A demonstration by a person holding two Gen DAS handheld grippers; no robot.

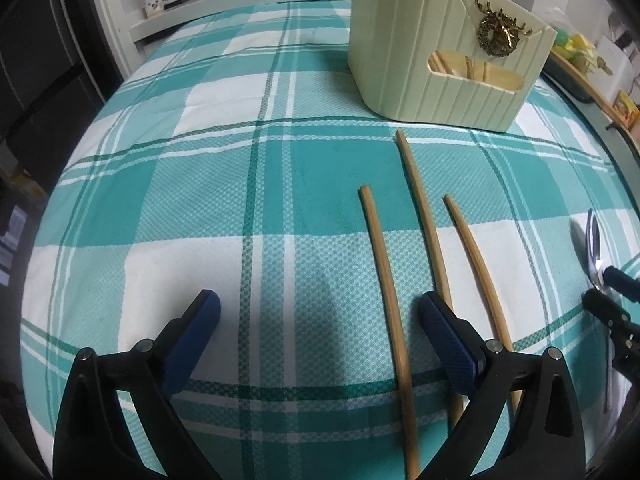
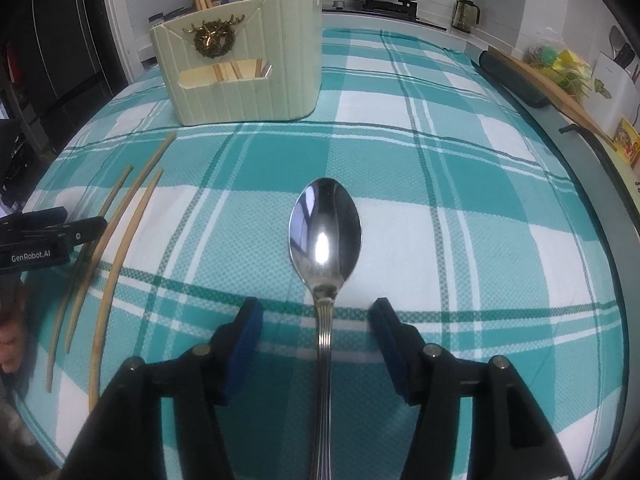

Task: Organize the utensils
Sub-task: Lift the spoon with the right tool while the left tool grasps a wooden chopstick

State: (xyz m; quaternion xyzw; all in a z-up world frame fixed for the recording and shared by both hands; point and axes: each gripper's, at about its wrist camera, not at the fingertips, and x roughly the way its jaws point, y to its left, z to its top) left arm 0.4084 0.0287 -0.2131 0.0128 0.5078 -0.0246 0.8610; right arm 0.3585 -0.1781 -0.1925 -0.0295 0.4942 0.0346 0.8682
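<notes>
Right wrist view: spoon (image 2: 325, 236) is being straddled by half-open right gripper (image 2: 316, 312); closing on handle is judged next, left gripper (image 1: 320, 312) wide

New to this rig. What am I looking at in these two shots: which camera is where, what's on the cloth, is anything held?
No robot arm here: a person holds a two-finger gripper in each hand, each with a fisheye camera looking along its fingers.

The left wrist view shows the left gripper wide open over a checked tablecloth, with three wooden chopsticks lying loose.

The right wrist view shows the right gripper open, its pads either side of a metal spoon lying on the cloth, not touching it. Nothing is held.

Behind stands a cream utensil holder with some sticks already inside.
</notes>
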